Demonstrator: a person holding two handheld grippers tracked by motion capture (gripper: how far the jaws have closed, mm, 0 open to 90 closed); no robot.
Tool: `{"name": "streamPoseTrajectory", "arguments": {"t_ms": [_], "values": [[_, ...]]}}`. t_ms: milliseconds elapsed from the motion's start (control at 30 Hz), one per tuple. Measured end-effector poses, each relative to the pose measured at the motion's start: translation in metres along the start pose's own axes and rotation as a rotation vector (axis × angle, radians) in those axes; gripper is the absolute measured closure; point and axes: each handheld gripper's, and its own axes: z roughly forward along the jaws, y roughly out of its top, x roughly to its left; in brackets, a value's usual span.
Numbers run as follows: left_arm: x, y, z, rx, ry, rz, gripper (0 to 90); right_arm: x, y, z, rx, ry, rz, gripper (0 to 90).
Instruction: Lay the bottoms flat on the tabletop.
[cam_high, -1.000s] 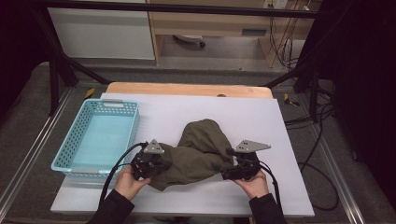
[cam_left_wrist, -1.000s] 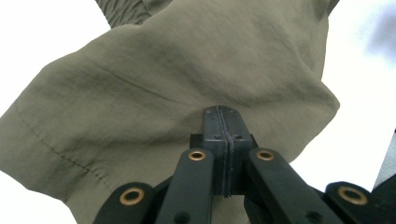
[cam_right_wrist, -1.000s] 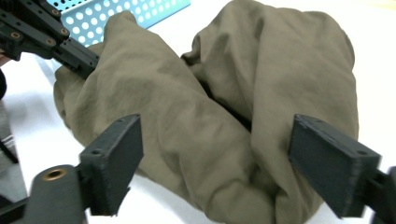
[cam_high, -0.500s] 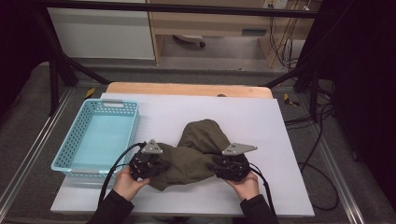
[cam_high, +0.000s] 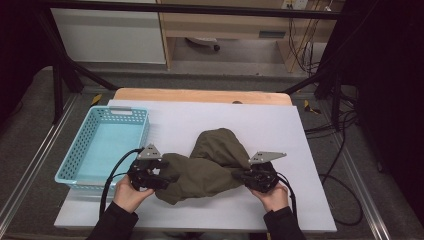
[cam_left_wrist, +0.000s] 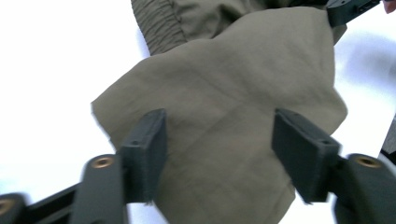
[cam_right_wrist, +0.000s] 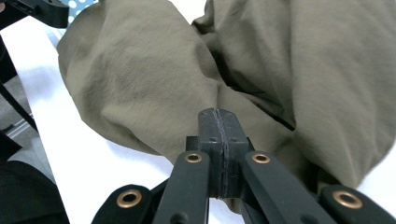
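The left gripper has just been opening; its jaws stand apart over the olive garment. The right gripper has just closed, jaws together at the cloth's edge. With so little fabric between them, a pull could slip the garment free.

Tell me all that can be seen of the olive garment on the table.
The olive garment is thin, matte woven cloth, crumpled in a loose heap on the white table, right of the blue basket. A gathered elastic band shows at one edge. The left gripper has just opened, its jaws straddling a flat corner. The right gripper has just closed against a fold; whether it pinches cloth is unclear.
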Motion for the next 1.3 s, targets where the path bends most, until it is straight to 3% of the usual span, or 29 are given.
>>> {"name": "streamPoseTrajectory", "arguments": {"t_ms": [133, 200, 300, 533, 600, 633, 767, 833, 900, 967, 1067, 1133, 1167, 1233, 1300], "values": [[0.002, 0.000, -0.004, -0.029, 0.004, -0.021, 25.9, -0.003, 0.001, -0.012, 0.002, -0.034, -0.027, 90.0], [0.003, 0.000, -0.007, -0.040, 0.010, -0.025, 21.7, -0.006, 0.001, -0.021, 0.011, -0.083, -0.053, 90.0], [0.005, 0.000, -0.008, -0.048, 0.018, -0.033, 16.5, -0.020, -0.007, -0.034, 0.028, -0.115, -0.059, 90.0], [0.007, -0.002, -0.003, -0.030, 0.022, -0.044, 12.3, -0.038, -0.020, -0.032, 0.041, -0.144, -0.034, 88.9], [0.008, -0.002, -0.001, -0.022, 0.024, -0.041, 10.9, -0.034, -0.017, -0.031, 0.003, -0.153, -0.050, 77.4], [0.008, -0.002, -0.001, -0.022, 0.024, -0.041, 10.6, -0.034, -0.017, -0.031, 0.003, -0.153, -0.050, 77.4], [0.007, -0.002, 0.001, -0.017, 0.033, -0.037, 9.9, -0.026, -0.008, -0.035, -0.109, -0.157, -0.063, 58.3], [0.006, -0.002, 0.001, -0.016, 0.030, -0.035, 9.9, -0.024, -0.005, -0.035, -0.157, -0.193, -0.086, 46.9], [0.006, -0.002, 0.001, -0.016, 0.028, -0.034, 9.9, -0.026, -0.002, -0.034, -0.166, -0.246, -0.098, 42.4], [0.006, -0.002, 0.003, -0.013, 0.027, -0.030, 10.0, -0.037, 0.001, -0.031, -0.164, -0.285, -0.053, 39.9], [0.006, -0.002, 0.003, -0.008, 0.028, -0.031, 9.9, -0.046, 0.001, -0.025, -0.131, -0.305, -0.024, 41.4], [0.006, -0.002, 0.003, -0.008, 0.028, -0.032, 10.0, -0.054, 0.001, -0.020, -0.086, -0.319, -0.005, 47.2], [0.007, -0.002, 0.003, -0.010, 0.027, -0.033, 10.0, -0.056, 0.000, -0.016, -0.051, -0.349, 0.008, 58.5], [0.007, -0.002, 0.002, -0.014, 0.029, -0.033, 9.9, -0.056, 0.001, -0.015, -0.043, -0.328, 0.009, 71.4], [0.008, -0.002, 0.001, -0.015, 0.030, -0.034, 9.9, -0.055, 0.001, -0.015, -0.040, -0.309, 0.016, 76.0]]}}
